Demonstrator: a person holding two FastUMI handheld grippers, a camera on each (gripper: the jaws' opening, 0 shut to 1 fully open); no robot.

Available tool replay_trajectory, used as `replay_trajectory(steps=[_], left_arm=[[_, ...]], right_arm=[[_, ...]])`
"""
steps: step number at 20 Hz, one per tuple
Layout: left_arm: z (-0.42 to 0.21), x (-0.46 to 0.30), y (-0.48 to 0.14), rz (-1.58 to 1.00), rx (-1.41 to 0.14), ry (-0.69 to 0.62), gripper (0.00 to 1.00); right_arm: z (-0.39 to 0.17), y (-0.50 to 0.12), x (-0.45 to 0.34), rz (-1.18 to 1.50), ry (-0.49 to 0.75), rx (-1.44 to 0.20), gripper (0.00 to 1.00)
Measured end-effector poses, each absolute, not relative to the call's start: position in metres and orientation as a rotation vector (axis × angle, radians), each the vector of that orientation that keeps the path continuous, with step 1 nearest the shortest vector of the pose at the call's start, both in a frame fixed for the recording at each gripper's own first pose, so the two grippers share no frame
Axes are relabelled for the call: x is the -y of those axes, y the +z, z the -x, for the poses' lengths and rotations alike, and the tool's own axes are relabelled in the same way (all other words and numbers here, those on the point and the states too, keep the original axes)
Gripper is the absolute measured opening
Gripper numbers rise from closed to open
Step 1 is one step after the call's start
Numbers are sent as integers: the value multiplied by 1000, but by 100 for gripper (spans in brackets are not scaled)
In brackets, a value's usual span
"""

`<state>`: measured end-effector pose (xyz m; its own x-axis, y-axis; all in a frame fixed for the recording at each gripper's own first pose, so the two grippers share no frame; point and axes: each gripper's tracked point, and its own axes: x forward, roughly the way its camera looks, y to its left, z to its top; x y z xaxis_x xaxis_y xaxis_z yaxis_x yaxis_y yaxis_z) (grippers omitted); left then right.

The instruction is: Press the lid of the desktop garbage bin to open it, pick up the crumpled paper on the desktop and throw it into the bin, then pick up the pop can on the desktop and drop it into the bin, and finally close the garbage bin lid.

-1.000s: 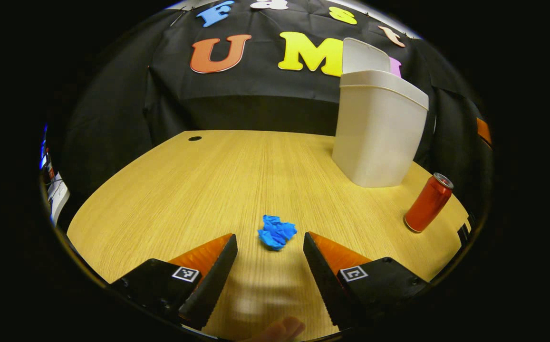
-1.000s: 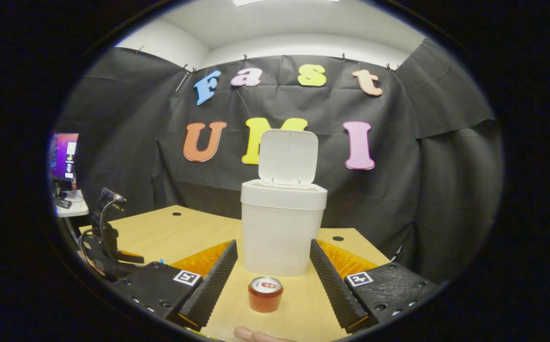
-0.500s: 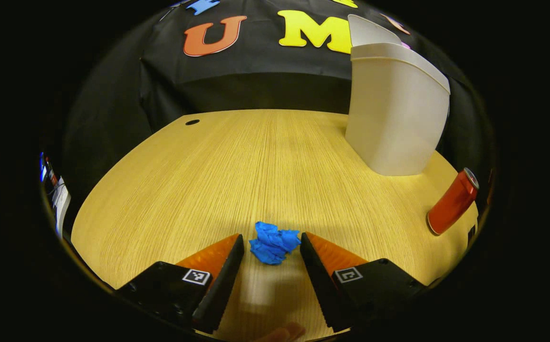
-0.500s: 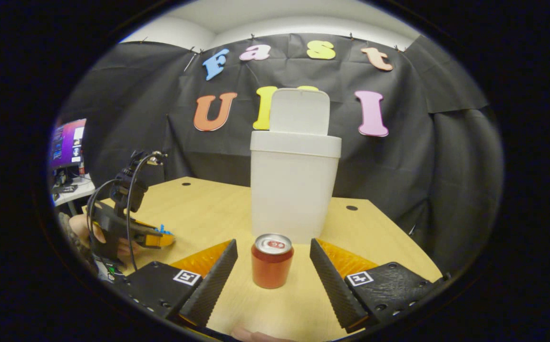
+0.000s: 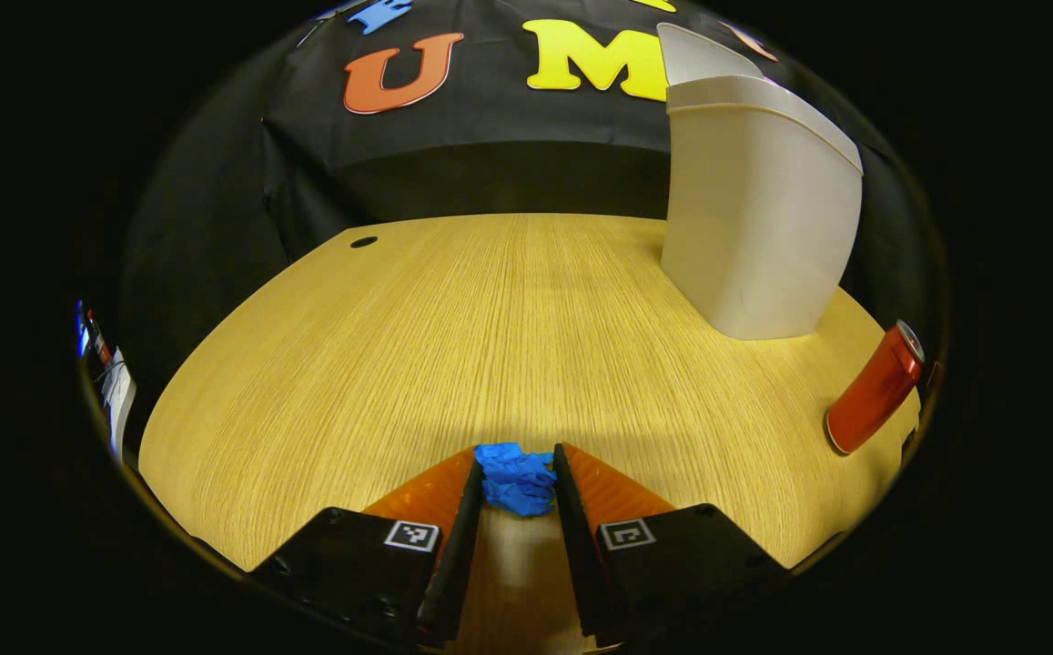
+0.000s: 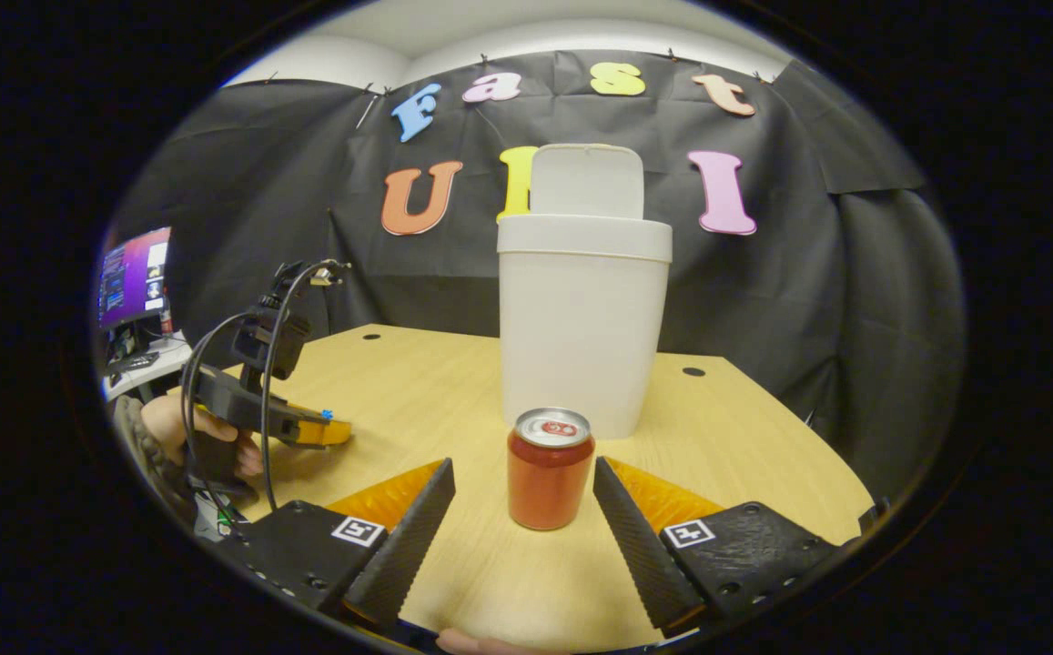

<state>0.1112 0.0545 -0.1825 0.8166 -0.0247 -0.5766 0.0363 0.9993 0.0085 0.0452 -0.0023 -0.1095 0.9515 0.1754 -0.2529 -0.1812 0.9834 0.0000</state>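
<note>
In the left gripper view my left gripper [image 5: 515, 455] is shut on the blue crumpled paper [image 5: 517, 482], which rests low on the wooden desk [image 5: 453, 327]. The white bin [image 5: 763, 209] stands at the back right with its lid [image 5: 699, 56] up, and the red pop can [image 5: 874, 389] is upright at the far right. In the right gripper view the pop can [image 6: 550, 468] stands between the tips of my open right gripper [image 6: 522, 466], touching neither finger. Behind it is the bin [image 6: 583, 327], lid [image 6: 587, 180] raised. The left gripper [image 6: 308, 428] shows far left, held by a hand [image 6: 182, 435].
The desk [image 6: 417, 391] has small round cable holes near its back edge, one [image 5: 364, 242] at the far left. A lit monitor [image 6: 135, 287] stands beyond the desk's left side. Black cloth hangs close behind the bin.
The left gripper came down over the blue paper and closed on it. The right gripper sank lower and moved closer, so the can now stands between its fingertips.
</note>
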Motion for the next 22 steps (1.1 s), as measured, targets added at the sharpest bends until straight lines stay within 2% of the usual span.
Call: replay_trajectory(steps=[2,4,5,6,13,14,15,16,19,22], left_arm=[[-110,-52,-184,-29,-603,-26,51],[-108,-51,-183,-36,-586,-31,44],[-106,-50,-182,-34,-575,-37,43],[-102,-47,-181,-20,-562,-47,42],[-88,-42,-130,-42,-422,-65,41],[-86,-40,-120,-52,-397,-69,41],[-84,-40,-111,-64,-374,-68,41],[-81,-39,-103,-75,-350,-63,41],[-73,-37,-81,-89,-281,-56,41],[-68,-36,-70,-88,-245,-56,41]], right_arm=[[-43,-116,-2,9,196,-277,95],[-39,-118,1,0,191,-281,93],[-40,-120,3,-2,184,-282,98],[-41,-123,5,-2,173,-290,98],[-65,-142,15,-47,74,-353,98],[-72,-142,14,-59,59,-354,93],[-79,-143,16,-69,39,-355,97],[-86,-144,18,-79,19,-354,94],[-105,-153,19,-118,-12,-382,97],[-118,-157,16,-160,-11,-404,95]])
